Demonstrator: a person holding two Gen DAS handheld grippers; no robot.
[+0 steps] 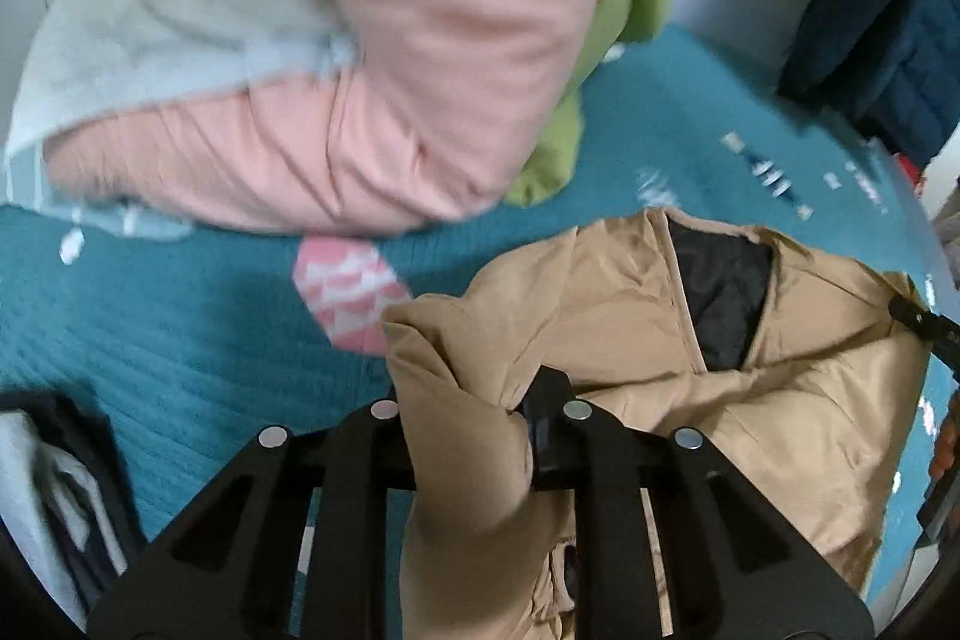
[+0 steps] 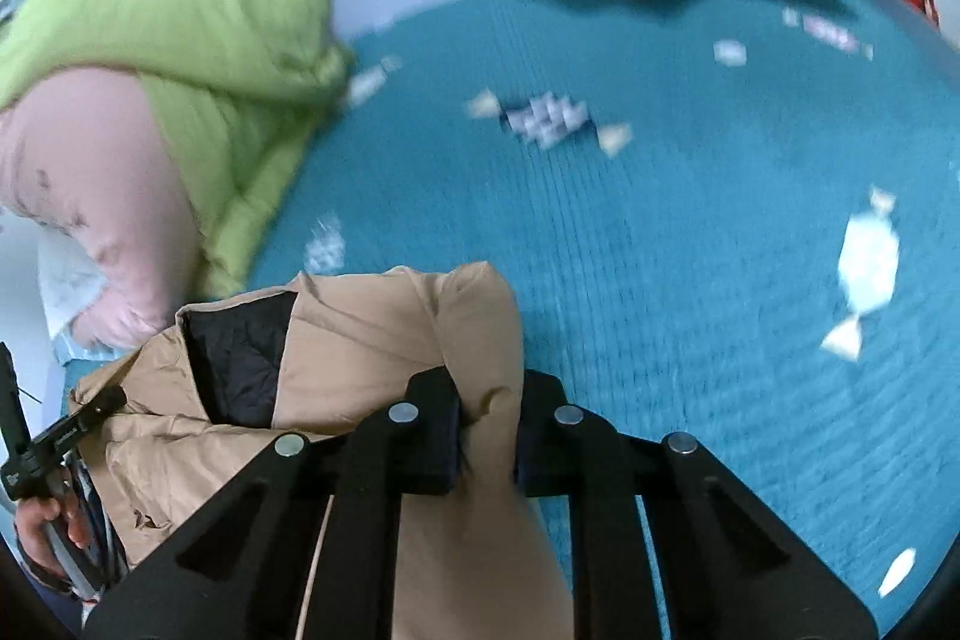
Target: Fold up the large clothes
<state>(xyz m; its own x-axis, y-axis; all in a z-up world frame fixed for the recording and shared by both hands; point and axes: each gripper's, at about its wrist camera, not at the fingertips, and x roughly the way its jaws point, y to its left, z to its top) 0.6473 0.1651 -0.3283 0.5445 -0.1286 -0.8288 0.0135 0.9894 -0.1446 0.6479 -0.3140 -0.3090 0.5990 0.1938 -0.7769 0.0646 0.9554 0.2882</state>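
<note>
A tan padded jacket [image 1: 648,316] with a black lining [image 1: 726,292] is held up over the teal bedspread [image 1: 180,340]. My left gripper [image 1: 468,430] is shut on a bunched fold of its left side. My right gripper [image 2: 486,418] is shut on a fold of the jacket [image 2: 372,334] at its right side. The black lining [image 2: 240,358] shows at the open collar. The right gripper's tip appears at the edge of the left wrist view [image 1: 924,325], and the left gripper with the hand holding it appears in the right wrist view [image 2: 48,448].
A pink jacket [image 1: 390,58] lies piled over a lime green jacket [image 2: 198,34] and a pale grey garment [image 1: 150,22] at the back left. A dark blue jacket [image 1: 888,16] sits at the far right. Folded dark and white clothes [image 1: 54,496] lie at left.
</note>
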